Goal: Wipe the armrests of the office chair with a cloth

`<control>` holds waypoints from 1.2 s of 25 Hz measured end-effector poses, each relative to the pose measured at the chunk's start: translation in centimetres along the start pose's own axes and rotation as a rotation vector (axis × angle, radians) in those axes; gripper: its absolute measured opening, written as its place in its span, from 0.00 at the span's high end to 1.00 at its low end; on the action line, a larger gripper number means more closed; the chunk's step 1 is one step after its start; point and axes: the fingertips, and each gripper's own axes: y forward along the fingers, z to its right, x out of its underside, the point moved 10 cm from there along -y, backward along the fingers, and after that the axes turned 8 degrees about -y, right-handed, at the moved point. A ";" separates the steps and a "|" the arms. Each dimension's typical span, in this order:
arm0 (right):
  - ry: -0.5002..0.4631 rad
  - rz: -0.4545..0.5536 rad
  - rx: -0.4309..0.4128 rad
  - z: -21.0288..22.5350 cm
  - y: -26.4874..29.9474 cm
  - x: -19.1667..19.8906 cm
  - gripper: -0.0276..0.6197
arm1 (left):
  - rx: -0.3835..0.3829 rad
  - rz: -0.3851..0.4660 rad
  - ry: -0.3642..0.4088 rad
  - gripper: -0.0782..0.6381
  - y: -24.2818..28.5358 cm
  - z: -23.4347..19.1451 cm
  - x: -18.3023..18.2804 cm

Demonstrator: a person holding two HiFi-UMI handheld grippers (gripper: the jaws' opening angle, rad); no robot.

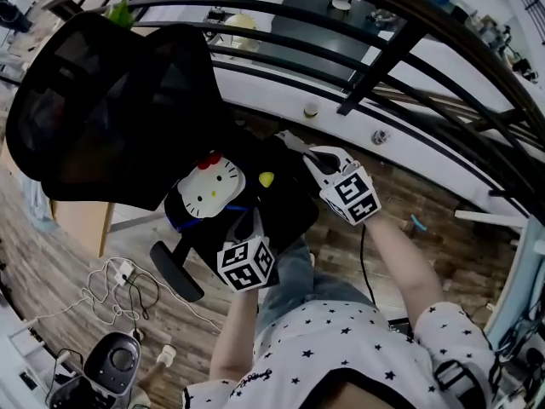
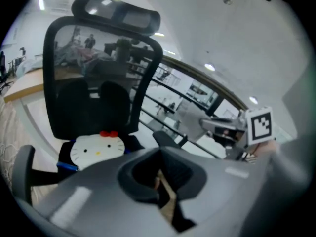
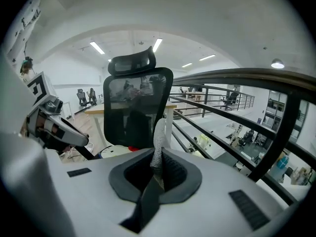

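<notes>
The office chair [image 1: 111,109] has a black mesh back and a Hello Kitty cushion [image 1: 210,187] on its seat. One dark armrest [image 1: 176,271] sticks out at its near left; the other armrest [image 2: 165,138] shows in the left gripper view. My right gripper [image 1: 298,146] hovers over the seat's far right side, shut on a thin whitish cloth [image 3: 158,142] that stands up from its jaws. My left gripper [image 1: 247,228] is held over the seat's near edge; its jaws look shut with nothing in them [image 2: 165,189].
A black metal railing [image 1: 366,75] runs close behind the chair, with a drop to a lower floor beyond. White cables [image 1: 119,284] and a black device [image 1: 111,360] lie on the wooden floor at the left. A light desk [image 1: 81,220] stands behind the chair.
</notes>
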 end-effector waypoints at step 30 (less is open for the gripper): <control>-0.273 -0.214 -0.198 3.5 16.7 1.6 0.91 | -0.021 -0.121 -0.036 0.88 6.5 -3.0 0.1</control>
